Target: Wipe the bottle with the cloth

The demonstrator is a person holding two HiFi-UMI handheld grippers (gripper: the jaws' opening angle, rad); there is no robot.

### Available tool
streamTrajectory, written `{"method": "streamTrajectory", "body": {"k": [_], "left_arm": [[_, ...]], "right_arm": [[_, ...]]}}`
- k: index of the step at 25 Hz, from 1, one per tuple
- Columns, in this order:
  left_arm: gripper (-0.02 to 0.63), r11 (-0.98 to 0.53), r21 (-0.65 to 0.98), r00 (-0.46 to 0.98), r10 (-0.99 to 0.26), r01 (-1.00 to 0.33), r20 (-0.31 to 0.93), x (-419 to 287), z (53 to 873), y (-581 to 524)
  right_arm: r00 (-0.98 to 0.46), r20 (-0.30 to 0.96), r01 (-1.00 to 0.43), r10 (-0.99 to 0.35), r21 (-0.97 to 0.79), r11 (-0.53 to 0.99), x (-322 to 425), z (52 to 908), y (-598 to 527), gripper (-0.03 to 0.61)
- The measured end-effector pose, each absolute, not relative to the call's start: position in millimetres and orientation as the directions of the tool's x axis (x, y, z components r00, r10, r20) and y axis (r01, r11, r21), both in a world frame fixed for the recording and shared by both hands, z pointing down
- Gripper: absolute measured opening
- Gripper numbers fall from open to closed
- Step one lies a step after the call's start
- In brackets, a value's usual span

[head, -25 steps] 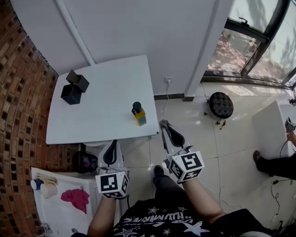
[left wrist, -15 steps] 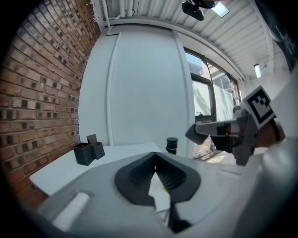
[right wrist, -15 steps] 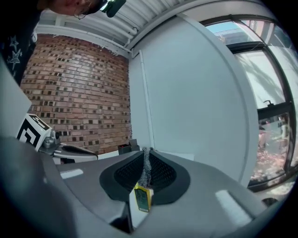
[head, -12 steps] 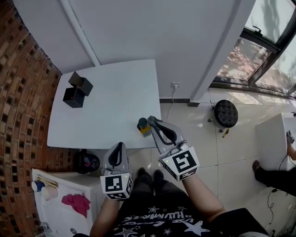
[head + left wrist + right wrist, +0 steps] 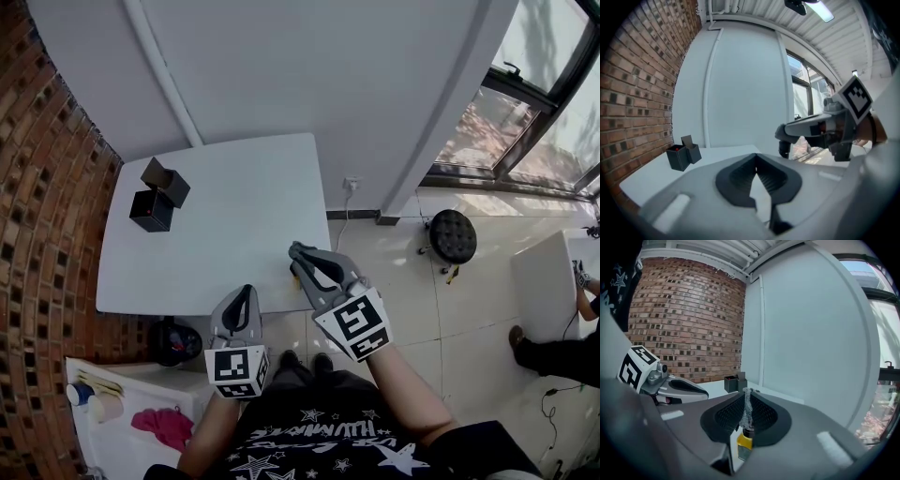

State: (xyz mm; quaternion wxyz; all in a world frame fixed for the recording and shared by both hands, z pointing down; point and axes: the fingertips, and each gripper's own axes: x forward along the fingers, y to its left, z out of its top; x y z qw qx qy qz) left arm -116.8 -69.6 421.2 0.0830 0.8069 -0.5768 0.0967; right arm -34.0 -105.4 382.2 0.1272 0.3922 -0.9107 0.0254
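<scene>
A small bottle with a yellow body and a dark cap stands near the front right edge of the white table. In the head view my right gripper hangs over it and hides all but a sliver of the bottle. Its jaws are shut, with nothing that I can make out between them. My left gripper is shut and empty, at the table's front edge, left of the bottle. A pink cloth lies on a white cabinet at the lower left, away from both grippers.
Two black boxes sit at the table's far left by the brick wall. A dark object lies under the table. A black stool stands on the tiled floor to the right, and a person is at the right edge.
My right gripper has moved forward and left from beside the table to above the bottle, rolling as it went. The left gripper has edged forward to the table's front edge.
</scene>
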Motion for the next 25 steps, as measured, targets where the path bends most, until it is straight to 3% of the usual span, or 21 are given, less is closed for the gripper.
{"method": "streamTrajectory", "body": {"k": [18,22,25], "left_arm": [[0.005,-0.397,0.015,0.386,-0.882,-0.918,0.271,-94.6,431.1,-76.2],[0.003,-0.385,0.009,0.372,-0.885,-0.923,0.280,-95.1,436.8,-80.2],[0.005,-0.382,-0.002,0.366,-0.886,-0.924,0.286,-93.7,438.8,-85.0]], "right_arm": [[-0.738,0.189,-0.664,-0.648,-0.032,0.747,-35.5,378.8,-68.0,0.037],[-0.784,0.182,-0.595,-0.593,0.049,0.802,-29.5,386.4,-51.5,0.037],[-0.811,0.296,-0.468,-0.504,0.188,0.863,-25.6,420.6,-36.3,0.037]]}}
